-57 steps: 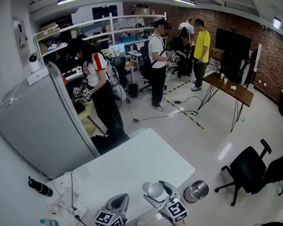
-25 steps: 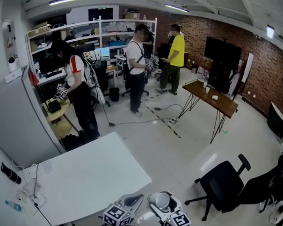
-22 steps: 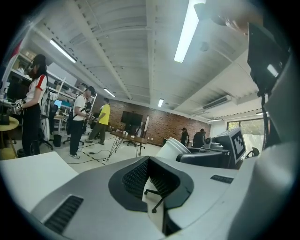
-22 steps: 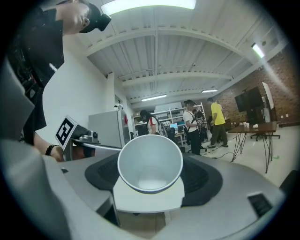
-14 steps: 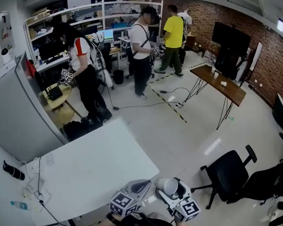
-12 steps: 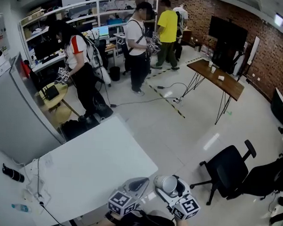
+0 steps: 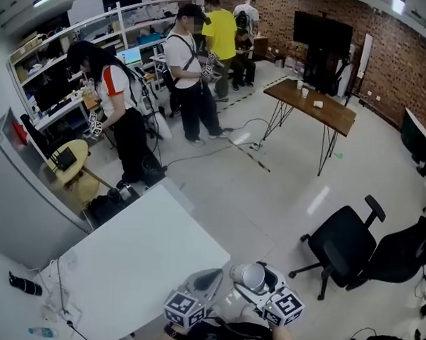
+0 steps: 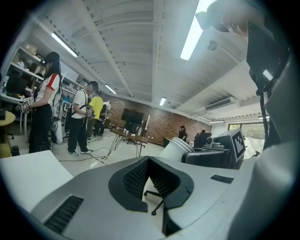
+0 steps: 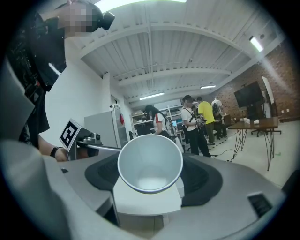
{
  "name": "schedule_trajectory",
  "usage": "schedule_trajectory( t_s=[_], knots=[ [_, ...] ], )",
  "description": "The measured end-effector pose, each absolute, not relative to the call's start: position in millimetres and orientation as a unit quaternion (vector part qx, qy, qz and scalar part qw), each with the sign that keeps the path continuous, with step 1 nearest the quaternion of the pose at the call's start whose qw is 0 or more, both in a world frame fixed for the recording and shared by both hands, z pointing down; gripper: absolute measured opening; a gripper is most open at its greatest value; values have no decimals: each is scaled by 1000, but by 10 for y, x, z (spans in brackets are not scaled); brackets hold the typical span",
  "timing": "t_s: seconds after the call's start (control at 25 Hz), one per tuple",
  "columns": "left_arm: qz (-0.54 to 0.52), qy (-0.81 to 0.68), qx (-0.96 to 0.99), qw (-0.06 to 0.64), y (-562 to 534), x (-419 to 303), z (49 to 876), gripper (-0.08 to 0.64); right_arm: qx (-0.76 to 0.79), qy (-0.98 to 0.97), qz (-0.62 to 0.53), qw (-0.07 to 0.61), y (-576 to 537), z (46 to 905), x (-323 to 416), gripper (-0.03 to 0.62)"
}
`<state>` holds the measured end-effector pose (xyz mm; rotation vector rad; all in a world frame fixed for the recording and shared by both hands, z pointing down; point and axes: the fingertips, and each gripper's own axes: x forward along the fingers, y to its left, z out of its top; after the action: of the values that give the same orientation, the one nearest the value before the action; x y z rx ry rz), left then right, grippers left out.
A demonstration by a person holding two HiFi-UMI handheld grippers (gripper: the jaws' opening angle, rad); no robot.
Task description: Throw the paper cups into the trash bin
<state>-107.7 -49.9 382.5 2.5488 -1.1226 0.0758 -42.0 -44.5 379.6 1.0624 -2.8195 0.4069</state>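
Right gripper (image 7: 257, 279): jaws spread wide and pinching the paper cup (image 9: 150, 161) by its sides. The cup lies tipped, its open mouth facing back along the jaws, its inside white and bare. It is held at the near edge of the head view, over the floor, just right of the white surface (image 7: 138, 261).

Left gripper (image 8: 149, 161): jaws pressed together at the tips, nothing between them, just left of the right gripper.

A black office chair (image 7: 344, 242) stands to the right. Several persons stand far off.
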Motion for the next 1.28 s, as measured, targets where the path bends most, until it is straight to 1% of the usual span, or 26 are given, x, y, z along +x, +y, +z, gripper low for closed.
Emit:
schedule_trajectory(
  t_s=[0.48,1.04,1.28],
  knots=[
    [26,-393,901,183,-603,-496,3854,2,342,-929,137,45,-544,3768,124,391],
    [52,-415,892,171,-622,-285,3844,2,330,-929,165,28,-631,3921,428,391],
    [56,-471,863,173,-575,-398,3933,2,276,-949,134,65,-662,4040,288,391]
  ],
)
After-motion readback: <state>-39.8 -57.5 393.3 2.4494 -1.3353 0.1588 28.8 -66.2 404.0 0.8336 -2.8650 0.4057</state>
